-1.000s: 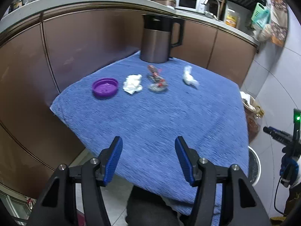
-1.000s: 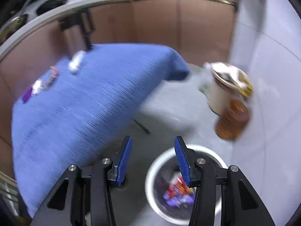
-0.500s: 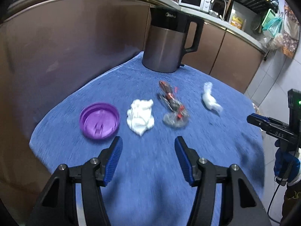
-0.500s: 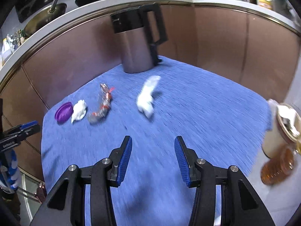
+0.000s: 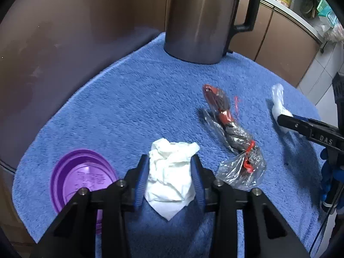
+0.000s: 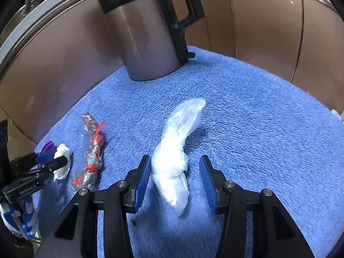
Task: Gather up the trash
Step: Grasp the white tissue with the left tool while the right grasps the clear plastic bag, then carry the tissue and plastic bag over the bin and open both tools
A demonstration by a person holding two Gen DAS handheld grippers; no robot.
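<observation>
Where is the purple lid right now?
The purple lid lies on the blue towel at the lower left of the left wrist view, just left of the crumpled white tissue, near the towel's edge.

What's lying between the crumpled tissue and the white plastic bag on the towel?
A twisted clear wrapper with red bits lies alone on the blue towel between the crumpled tissue and the white plastic bag; both wrist views show it.

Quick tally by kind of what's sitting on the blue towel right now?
White crumpled tissue: 1
Clear wrapper with red bits: 1
White plastic bag piece: 1
Purple lid: 1
Steel kettle: 1
Total: 5
</observation>
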